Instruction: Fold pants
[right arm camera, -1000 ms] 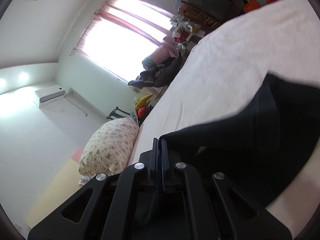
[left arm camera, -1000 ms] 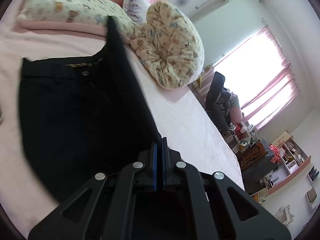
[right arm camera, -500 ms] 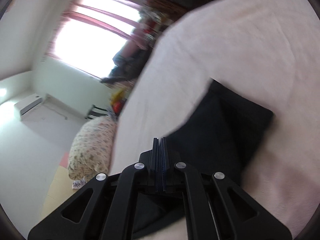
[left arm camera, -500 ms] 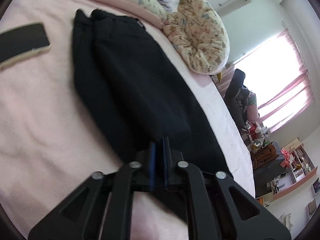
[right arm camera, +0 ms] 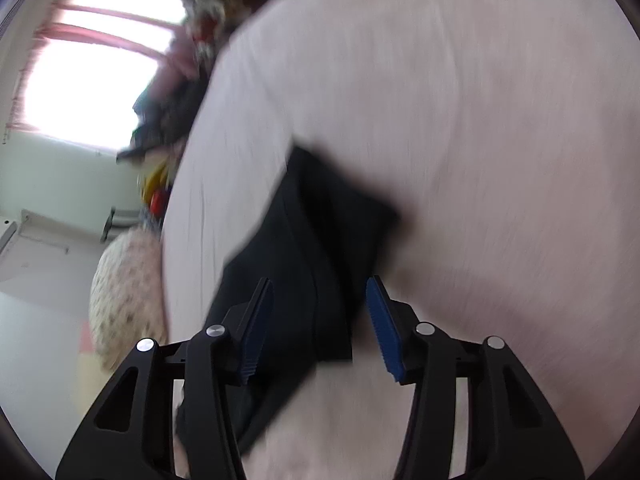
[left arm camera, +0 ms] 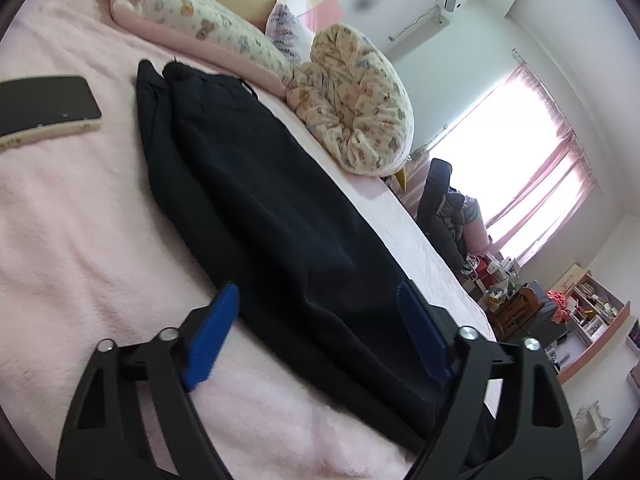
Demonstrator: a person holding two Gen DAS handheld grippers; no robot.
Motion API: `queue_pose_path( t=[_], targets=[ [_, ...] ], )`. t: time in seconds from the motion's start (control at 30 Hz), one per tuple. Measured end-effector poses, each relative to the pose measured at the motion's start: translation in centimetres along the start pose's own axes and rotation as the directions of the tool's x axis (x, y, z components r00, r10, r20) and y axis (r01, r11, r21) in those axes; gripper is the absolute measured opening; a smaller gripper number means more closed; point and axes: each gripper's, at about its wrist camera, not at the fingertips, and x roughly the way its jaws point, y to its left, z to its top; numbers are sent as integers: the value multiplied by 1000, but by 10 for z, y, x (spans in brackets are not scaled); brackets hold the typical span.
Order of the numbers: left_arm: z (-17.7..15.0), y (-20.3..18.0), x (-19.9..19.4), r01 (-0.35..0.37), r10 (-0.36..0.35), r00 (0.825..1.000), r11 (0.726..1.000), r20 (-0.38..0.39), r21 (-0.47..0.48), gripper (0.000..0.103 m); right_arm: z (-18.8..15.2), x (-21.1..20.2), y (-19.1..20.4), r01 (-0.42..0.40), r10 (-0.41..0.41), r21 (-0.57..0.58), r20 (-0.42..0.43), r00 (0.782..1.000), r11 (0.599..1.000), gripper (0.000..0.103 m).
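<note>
Sprung apart since a moment ago: left claw [left arm camera: 318,304] and right claw [right arm camera: 320,308], both spread, gripping nothing. Pants [left arm camera: 256,208] flat on bed [left arm camera: 80,232], long axis near-right to far-left, waist far.

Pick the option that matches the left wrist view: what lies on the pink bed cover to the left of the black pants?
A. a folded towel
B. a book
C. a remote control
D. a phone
D: a dark-screened phone in a pale case lies flat on the bed cover, apart from the pants, near their waistband end.
</note>
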Motion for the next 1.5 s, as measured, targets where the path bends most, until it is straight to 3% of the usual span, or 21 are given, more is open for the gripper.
queue_pose_path(
  t=[0.07,0.17,0.27,0.33,0.47,0.57,0.63,0.67,0.77,0.9,0.97,1.03,1.07,1.2,1.23,1.27,1.3,1.37,1.4,1.43,1.5],
  targets=[
    [0,-2,-3,-2,2,1000,1000,19,8,92,-7,4,-4,-35,35,11,-69,997,999,48],
    [1,0,-1,0,0,1000,1000,20,5,93,-13,-8,-14,-150,158,91,-88,984,985,48],
    [2,2,1,2,-2,1000,1000,17,1,93,-19,-12,-31,-270,301,240,-100,948,932,48],
    [3,1,2,2,-2,1000,1000,16,1,94,-26,-7,-41,-309,361,331,-110,926,892,48],
    [2,2,3,0,0,1000,1000,13,3,94,-36,10,-33,-328,420,412,-155,894,850,51],
    [3,3,5,1,-1,1000,1000,10,4,95,-37,1,-27,-290,368,415,-120,922,862,56],
    [3,3,7,1,-1,1000,1000,6,7,96,-34,-25,-23,-249,267,366,2,964,897,63],
    [3,2,7,0,0,1000,1000,4,9,96,-34,-39,-13,-265,256,301,69,964,916,68],
    [3,1,9,-3,3,1000,1000,-4,18,98,-41,-28,6,-360,381,288,-19,924,887,68],
    [3,0,9,-2,2,1000,1000,-5,19,98,-59,22,-5,-399,503,473,-113,857,785,68],
    [3,-1,10,-4,4,1000,1000,-6,20,99,-62,44,-14,-391,532,546,-122,838,741,68],
    [3,-1,11,-5,5,1000,1000,-8,21,99,-63,50,-17,-391,538,568,-110,835,724,63],
    [3,-1,12,-4,4,1000,1000,-10,22,99,-61,52,-17,-392,526,562,-92,845,728,56],
    [4,-2,14,-2,2,1000,1000,-14,24,100,-61,50,-31,-402,500,575,-15,866,713,47],
    [4,-2,14,-1,2,1000,1000,-15,24,100,-58,57,-32,-400,497,579,-12,867,711,39],
    [4,-2,15,-1,1,1000,1000,-16,24,100,-58,62,-32,-399,491,580,-2,871,710,23],
    [4,-2,15,0,1,1000,1000,-16,25,101,-57,61,-31,-410,485,560,16,874,720,13],
    [4,-2,15,0,0,1000,1000,-18,25,101,-49,51,-18,-397,426,446,39,904,802,5],
    [4,-2,14,0,0,1000,1000,-16,24,101,-42,41,-6,-385,389,341,60,919,858,5],
    [4,-2,14,0,1,1000,1000,-16,24,101,-32,23,19,-342,330,141,104,938,929,5],
    [3,-2,14,1,-1,1000,1000,-16,23,101,-28,-5,59,-254,277,-141,188,942,957,5]
  ],
)
